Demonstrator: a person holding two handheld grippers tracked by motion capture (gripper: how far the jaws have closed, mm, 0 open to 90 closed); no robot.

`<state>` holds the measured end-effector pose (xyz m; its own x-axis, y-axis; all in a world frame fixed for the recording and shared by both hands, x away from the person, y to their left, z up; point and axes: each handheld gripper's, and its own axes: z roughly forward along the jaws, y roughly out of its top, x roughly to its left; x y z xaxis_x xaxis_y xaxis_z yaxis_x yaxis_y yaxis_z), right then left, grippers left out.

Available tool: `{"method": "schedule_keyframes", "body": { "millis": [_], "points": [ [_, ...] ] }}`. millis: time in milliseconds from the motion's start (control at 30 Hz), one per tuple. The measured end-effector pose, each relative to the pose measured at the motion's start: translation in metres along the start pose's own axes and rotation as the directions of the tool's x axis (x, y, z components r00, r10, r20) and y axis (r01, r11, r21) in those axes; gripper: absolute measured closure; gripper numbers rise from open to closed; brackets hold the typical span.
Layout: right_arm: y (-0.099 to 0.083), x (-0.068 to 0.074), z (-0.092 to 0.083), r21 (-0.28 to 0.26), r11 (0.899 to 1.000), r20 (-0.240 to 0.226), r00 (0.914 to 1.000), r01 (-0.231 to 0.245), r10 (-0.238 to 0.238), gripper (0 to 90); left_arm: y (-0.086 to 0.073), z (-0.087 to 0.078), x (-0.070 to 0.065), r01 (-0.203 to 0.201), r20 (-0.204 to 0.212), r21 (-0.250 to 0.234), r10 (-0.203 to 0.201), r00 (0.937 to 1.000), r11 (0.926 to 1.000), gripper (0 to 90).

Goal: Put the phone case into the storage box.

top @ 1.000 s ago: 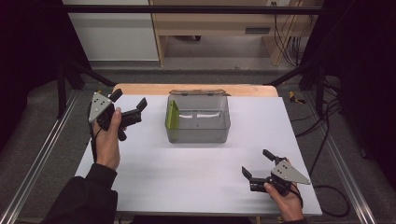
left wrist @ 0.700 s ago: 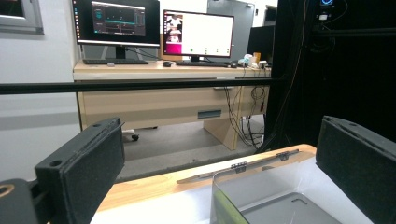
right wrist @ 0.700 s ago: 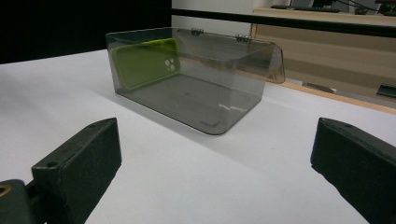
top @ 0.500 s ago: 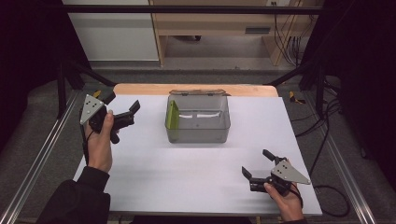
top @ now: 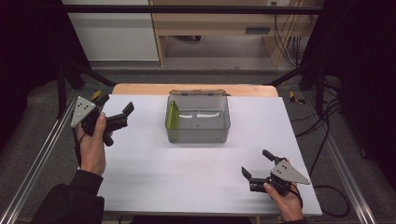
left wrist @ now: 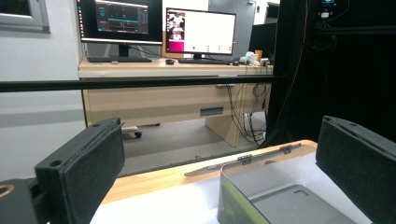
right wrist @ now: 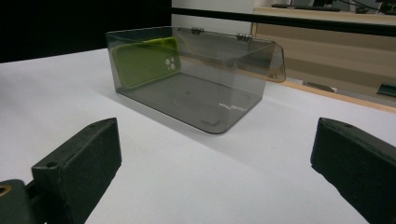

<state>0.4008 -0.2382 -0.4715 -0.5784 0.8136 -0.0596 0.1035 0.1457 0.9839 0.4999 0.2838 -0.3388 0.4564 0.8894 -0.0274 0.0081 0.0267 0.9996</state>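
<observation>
A smoky clear box stands at the back middle of the white table, its hinged lid folded open behind it. Inside, a green phone case stands on edge against the left wall. My left gripper is held up in the air left of the box, open and empty. My right gripper rests low near the front right, open and empty. The left gripper view looks over the box between wide jaws. The right gripper view faces the box and the green case.
Metal frame rails run along both table sides, and a black bar crosses overhead at the back. Cables trail off the right edge. A wooden strip edges the table's far side. A desk with monitors stands beyond.
My left gripper has drawn back to the left, away from the box, with the hand lower toward the table's left edge. The right gripper has stayed put.
</observation>
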Motion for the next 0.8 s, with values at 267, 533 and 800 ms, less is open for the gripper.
{"method": "schedule_keyframes", "body": {
  "millis": [267,533,800],
  "points": [
    [0.0,0.001,0.0,0.0,1.0,-0.001,1.0,0.0,0.0,2.0,-0.001,-0.009,0.004,-0.015,0.001,0.015,0.015,0.9999,0.9998,1.1],
    [0.0,0.001,0.0,0.002,1.0,-0.002,1.0,0.0,0.0,2.0,-0.001,-0.018,0.007,-0.014,0.0,0.016,0.014,0.9999,0.9998,1.1],
    [0.0,0.001,0.001,0.004,1.0,-0.004,1.0,0.001,-0.001,2.0,-0.004,-0.026,0.009,-0.026,0.006,0.024,0.026,0.9996,0.9994,1.1]
  ]
}}
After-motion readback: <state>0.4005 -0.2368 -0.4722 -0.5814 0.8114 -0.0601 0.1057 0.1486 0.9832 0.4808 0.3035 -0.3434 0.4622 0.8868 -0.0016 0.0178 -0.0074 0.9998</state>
